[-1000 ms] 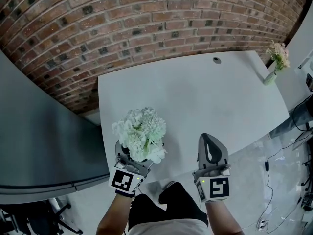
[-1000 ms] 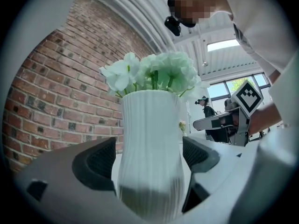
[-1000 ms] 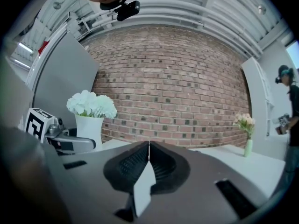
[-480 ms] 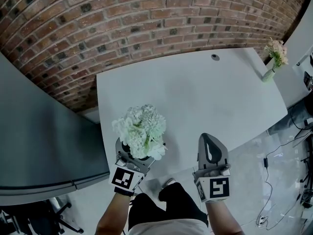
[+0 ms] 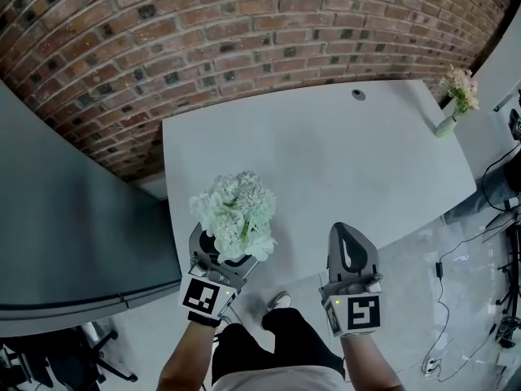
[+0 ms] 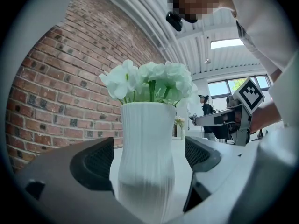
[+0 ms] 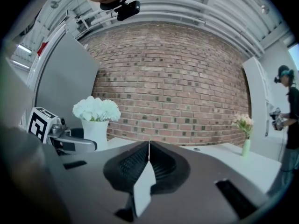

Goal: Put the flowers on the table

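Note:
White flowers point(image 5: 234, 212) stand in a ribbed white vase point(image 6: 145, 157) at the near left corner of the white table point(image 5: 326, 153). My left gripper point(image 5: 221, 263) is open, its jaws wide on either side of the vase body; a gap shows beside the right pad point(image 6: 198, 153), and the vase rests on the table by itself. My right gripper point(image 5: 352, 255) is shut on nothing, hovering at the table's near edge. In the right gripper view the vase point(image 7: 95, 130) stands to the left, beyond the closed right gripper point(image 7: 148, 158).
A small green vase of pink flowers point(image 5: 456, 96) sits at the table's far right corner. A brick wall point(image 5: 244, 39) runs behind the table, and a grey panel point(image 5: 65, 218) stands on the left. Cables point(image 5: 472, 300) lie on the floor at right. A person point(image 7: 289, 111) stands far right.
The left gripper's jaws have spread a little wider around the vase and let it go. The right gripper has stayed in place.

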The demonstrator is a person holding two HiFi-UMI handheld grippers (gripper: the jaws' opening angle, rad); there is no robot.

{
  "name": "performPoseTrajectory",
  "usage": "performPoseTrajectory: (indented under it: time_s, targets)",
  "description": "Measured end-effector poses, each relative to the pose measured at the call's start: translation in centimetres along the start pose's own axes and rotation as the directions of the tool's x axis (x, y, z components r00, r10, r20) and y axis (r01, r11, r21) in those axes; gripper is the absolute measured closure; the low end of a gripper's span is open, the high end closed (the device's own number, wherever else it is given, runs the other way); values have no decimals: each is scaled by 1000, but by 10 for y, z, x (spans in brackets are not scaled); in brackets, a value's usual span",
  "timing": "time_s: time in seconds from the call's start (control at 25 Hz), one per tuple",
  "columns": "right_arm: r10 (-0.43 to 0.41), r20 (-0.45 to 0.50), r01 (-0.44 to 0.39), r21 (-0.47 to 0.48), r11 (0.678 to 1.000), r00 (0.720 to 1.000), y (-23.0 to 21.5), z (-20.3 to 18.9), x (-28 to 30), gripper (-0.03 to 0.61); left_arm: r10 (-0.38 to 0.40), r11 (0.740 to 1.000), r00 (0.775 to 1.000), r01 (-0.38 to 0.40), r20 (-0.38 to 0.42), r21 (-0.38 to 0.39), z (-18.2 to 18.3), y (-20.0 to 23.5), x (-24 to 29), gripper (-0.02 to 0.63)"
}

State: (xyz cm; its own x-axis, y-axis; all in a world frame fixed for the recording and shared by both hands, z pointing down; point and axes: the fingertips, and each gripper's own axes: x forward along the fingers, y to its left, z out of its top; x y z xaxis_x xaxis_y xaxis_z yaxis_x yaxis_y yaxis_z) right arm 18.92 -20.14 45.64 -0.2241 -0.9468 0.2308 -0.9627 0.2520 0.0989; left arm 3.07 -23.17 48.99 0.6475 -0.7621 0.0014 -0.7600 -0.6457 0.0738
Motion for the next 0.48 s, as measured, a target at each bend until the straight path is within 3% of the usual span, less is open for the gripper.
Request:
performPoseTrajectory:
  time_s: [0.48]
  targets:
    - [19,-48,-18,11,1000,999,-1,6,-4,561,15,1000,1000,-16,-26,-27,10,-6,-6,160]
